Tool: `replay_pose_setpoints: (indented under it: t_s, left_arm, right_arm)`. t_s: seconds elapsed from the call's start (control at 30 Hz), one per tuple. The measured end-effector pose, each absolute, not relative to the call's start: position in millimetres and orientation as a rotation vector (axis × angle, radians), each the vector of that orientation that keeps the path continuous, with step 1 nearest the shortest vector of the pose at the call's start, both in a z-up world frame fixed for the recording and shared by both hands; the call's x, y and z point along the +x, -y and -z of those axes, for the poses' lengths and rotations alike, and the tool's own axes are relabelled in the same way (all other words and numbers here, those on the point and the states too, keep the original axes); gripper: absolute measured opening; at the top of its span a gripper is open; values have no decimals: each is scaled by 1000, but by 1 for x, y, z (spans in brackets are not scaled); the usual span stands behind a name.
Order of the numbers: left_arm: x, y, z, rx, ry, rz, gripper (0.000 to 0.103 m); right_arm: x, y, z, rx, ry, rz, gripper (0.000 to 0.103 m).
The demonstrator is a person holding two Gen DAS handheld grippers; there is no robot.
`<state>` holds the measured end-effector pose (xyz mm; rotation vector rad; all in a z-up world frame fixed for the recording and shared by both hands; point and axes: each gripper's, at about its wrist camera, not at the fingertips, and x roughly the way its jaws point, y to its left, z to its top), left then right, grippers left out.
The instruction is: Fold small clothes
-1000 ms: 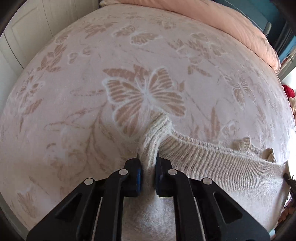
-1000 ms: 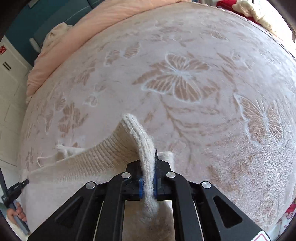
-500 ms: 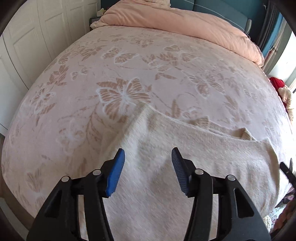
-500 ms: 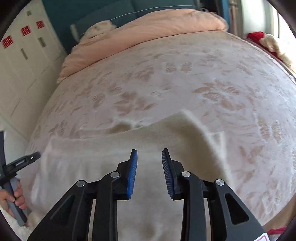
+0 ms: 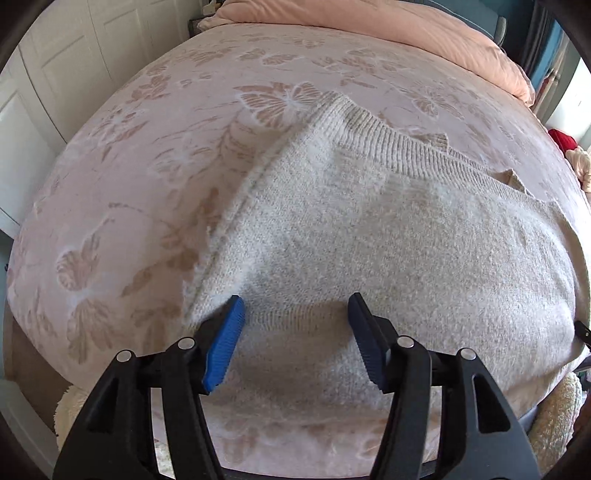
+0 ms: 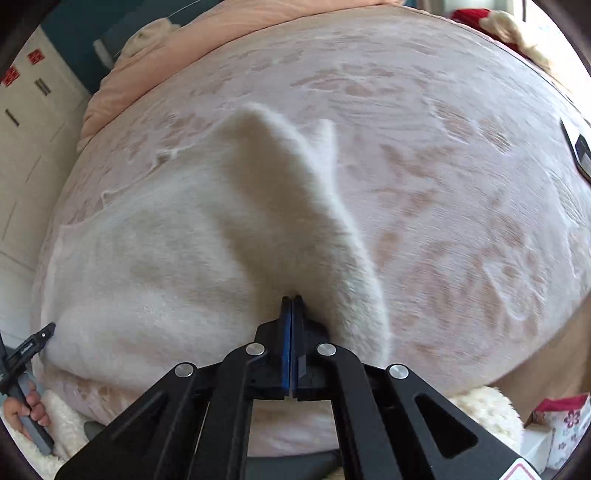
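Note:
A cream knitted sweater [image 5: 369,229] lies spread on the pink butterfly-patterned bedspread [image 5: 147,147], ribbed hem toward the far side. My left gripper [image 5: 295,332] is open and empty, its blue pads just above the sweater's near edge. In the right wrist view the sweater [image 6: 166,258] has a raised ridge of fabric running away from my right gripper [image 6: 293,310], whose blue pads are closed together at the foot of that ridge, pinching the knit. The view is blurred.
A peach duvet [image 5: 424,37] lies across the head of the bed. White wardrobe doors [image 5: 48,92] stand at the left. A red and cream item [image 6: 491,22] sits at the bed's far right. A dark object [image 6: 580,147] lies on the bedspread's right edge. The other hand [image 6: 22,406] shows at lower left.
Both grippers let go of the sweater's hem and pulled back. The left stays open near the sweater's near edge. The right has closed again on a fold of the sweater.

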<state>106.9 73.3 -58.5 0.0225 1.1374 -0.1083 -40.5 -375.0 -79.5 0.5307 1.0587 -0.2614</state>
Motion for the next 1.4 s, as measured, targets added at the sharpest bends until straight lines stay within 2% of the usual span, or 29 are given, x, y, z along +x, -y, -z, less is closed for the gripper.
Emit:
replay_pose_setpoints:
  t_s: [0.03,0.07,0.13,0.17,0.2,0.23,0.3,0.4,0.53,0.57,0.6,0.63,0.67,0.8,0.87,0.97,1.0,1.07,1.1,1.23,1.27,1.3,1.33,1.37,1.4]
  left_arm:
    - [104,-70,56,47,-1132,110,57]
    - [99,-66,52,68,-1127,109,57]
    - [88,-65,39,43,-1118,110,61]
    - [80,-70,33,-13,-1121,107,70]
    - [73,-78,29,-79,-1124,90,82]
    - [63,-89,28,-155,-1127,61,87]
    - [51,-111,36,-312,-1135,14,90]
    - [57,-133,65,-500,-1215,-41,90]
    - [80,-138,82,-626,-1200,-65,90]
    - [85,-138,82,-649,-1183,-77,89]
    - [90,-139,81,-673,-1165,-76,78]
    - [95,-139,78,-678,-1165,-77,62]
    - [99,-140,76,-676,-1185,-74,28]
    - [88,-150,34,-710,-1156,7,21]
    - [71,-152,16,-668,-1154,19,21]
    - [53,-156,28,-604,-1208,-24,20]
    - [50,-154,41,-557,-1232,-47,16]
    - [49,-148,73,-472,-1287,-77,16]
    - [48,-147,81,-462,-1294,-81,17]
    - [47,-148,52,-415,-1235,-62,23]
    - [47,-150,40,-398,-1196,-61,25]
    - [49,-151,26,-367,-1152,-83,35]
    - [50,-152,12,-338,-1104,-107,42]
    - [55,-152,0,-327,-1061,-116,54]
    - [63,-151,-8,-331,-1031,-104,61]
  right_arm:
    - [-51,381,75,580,-1045,257,0]
    - [-59,381,68,577,-1033,277,8]
    - [-72,373,53,523,-1007,343,47]
    - [-80,370,49,526,-990,362,73]
    - [-88,369,48,547,-974,373,75]
    - [-94,369,51,585,-971,359,75]
    - [-97,370,67,695,-990,311,75]
    - [-83,366,95,808,-1012,258,75]
    - [-56,365,108,892,-989,265,75]
    - [-50,365,105,913,-970,262,64]
    - [-43,365,102,928,-949,244,31]
    - [-36,365,95,915,-950,238,16]
    - [-29,364,86,894,-952,229,16]
    - [-34,362,24,860,-854,117,13]
    - [-48,361,11,828,-849,108,13]
    - [-73,376,43,800,-932,197,13]
    - [-77,380,69,808,-991,232,13]
    - [-86,384,115,841,-1096,260,17]
    - [-92,385,117,873,-1067,259,22]
    - [-101,390,79,785,-1046,311,37]
    - [-104,393,68,749,-1028,337,43]
    - [-106,397,58,697,-1007,388,49]
    - [-106,399,46,632,-986,438,51]
    - [-100,400,37,585,-966,452,51]
    - [-90,402,31,568,-956,431,52]
